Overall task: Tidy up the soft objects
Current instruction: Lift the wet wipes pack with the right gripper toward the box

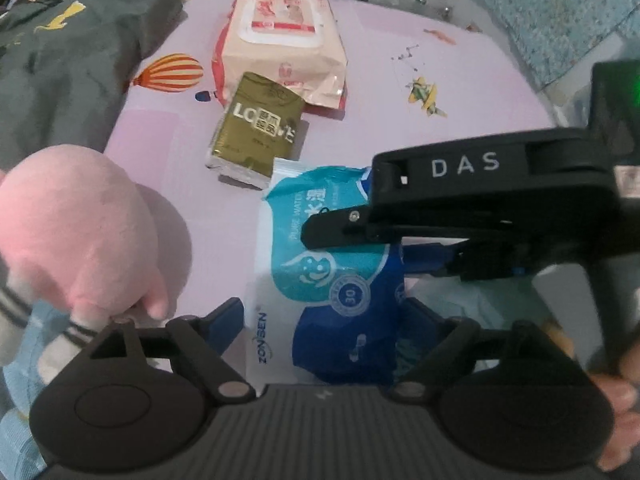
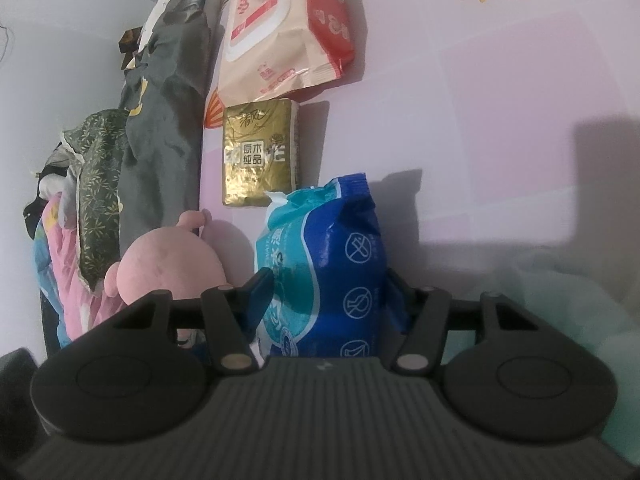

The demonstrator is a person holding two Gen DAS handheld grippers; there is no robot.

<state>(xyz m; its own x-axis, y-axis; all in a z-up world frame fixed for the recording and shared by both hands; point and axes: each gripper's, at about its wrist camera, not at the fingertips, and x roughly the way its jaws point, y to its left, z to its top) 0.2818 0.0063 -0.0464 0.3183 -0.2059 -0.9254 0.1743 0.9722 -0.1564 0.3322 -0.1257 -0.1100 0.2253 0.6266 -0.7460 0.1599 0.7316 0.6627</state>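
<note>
My right gripper (image 2: 326, 300) clamps the blue wipes pack (image 2: 320, 260), left gripper (image 1: 320, 320) apart around it; pink plush (image 1: 76, 232) unsorted.

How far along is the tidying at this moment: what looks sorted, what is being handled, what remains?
Looks done: the pink-red wipes pack and gold tissue pack lie in a line on the lilac sheet. In hand: the blue wipes pack sits between the fingers of both the left gripper and the right gripper, next in that line. Left: the pink plush toy and the grey garment, both untouched.
</note>
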